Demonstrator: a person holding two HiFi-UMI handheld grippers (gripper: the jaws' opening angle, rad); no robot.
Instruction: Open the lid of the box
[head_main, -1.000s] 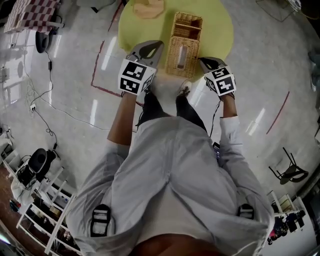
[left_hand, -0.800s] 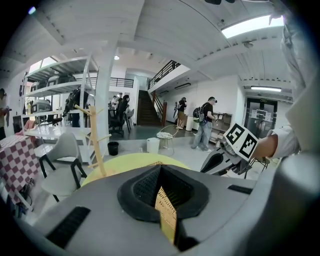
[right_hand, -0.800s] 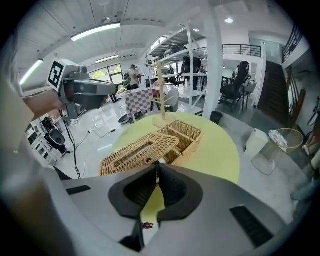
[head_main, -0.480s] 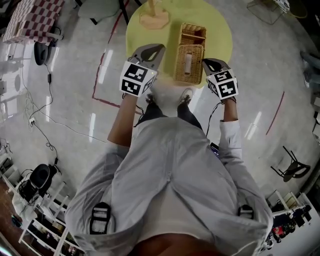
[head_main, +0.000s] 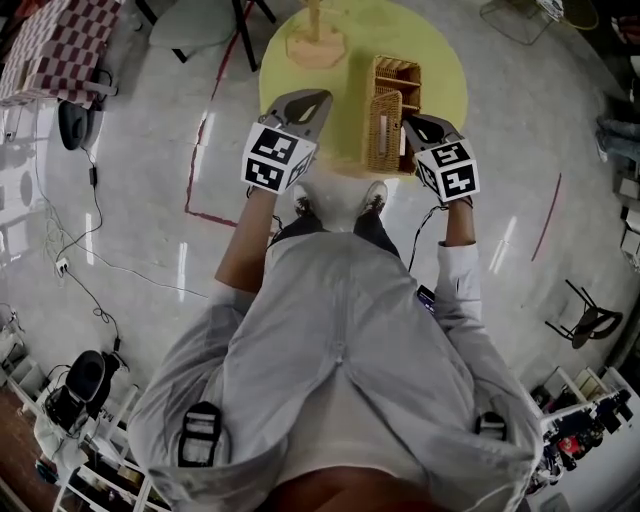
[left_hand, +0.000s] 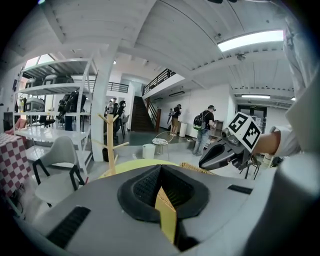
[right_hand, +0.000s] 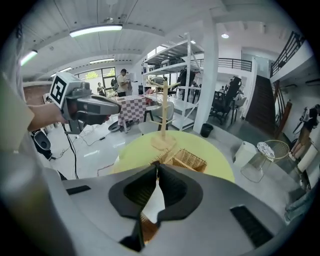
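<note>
The box (head_main: 398, 80) and its lid (head_main: 383, 135) are woven wicker, rough and matt. The table (head_main: 300, 78) has a smooth, matt yellow-green top. The stand (head_main: 316, 42) is bare pale wood. The left gripper (head_main: 316, 98) and right gripper (head_main: 407, 120) have smooth, matt grey plastic shells. Their pads (left_hand: 142, 187) are black and finely ribbed. The floor (head_main: 150, 200) is glossy and reflective. The shirt (head_main: 340, 340) is grey cloth.

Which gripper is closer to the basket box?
Right. The right gripper is at the wicker box, shut on its raised lid. The left gripper hangs apart, off to the box's left.
</note>
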